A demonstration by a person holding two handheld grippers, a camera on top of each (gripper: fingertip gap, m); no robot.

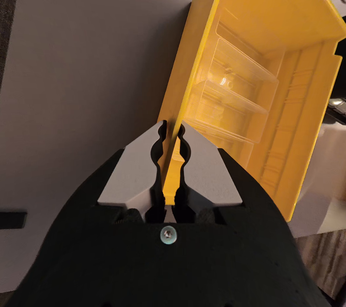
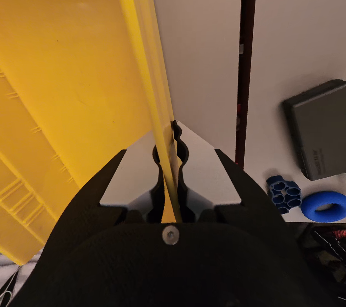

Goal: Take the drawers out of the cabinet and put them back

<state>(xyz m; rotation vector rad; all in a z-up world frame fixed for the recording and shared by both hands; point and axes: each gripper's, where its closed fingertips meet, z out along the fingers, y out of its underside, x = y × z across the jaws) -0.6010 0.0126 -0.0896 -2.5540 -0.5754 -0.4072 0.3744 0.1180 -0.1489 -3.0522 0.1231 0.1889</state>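
Yellow plastic is filling much of both views: a drawer (image 1: 271,54) is being gripped by its side walls, one gripper on each. In the left wrist view the left gripper (image 1: 172,129) is sitting at lower centre with its jaws nearly closed on the thin yellow wall edge, which is running up between the wavy black pads toward the top centre of the frame. The drawer's long axis is stretching away from the gripper, from lower centre to upper right, with its open inside facing right; a clear plastic insert (image 1: 236,95) with several compartments is lying inside against the gripped wall. Behind it, a pale grey surface (image 1: 84,73) is filling the left half of the frame. In the right wrist view the right gripper (image 2: 168,129) is likewise pinching a wall edge of the drawer (image 2: 65,73), jaws almost together, the edge rising from lower centre to the top, leaning slightly left. The drawer body is spreading over the whole left half of that frame. To the right, a white tabletop (image 2: 206,54) is carrying a dark grey flat case (image 2: 322,129) at middle right, and just below it a blue moulded piece with round holes (image 2: 284,193) beside a blue ring (image 2: 324,206).
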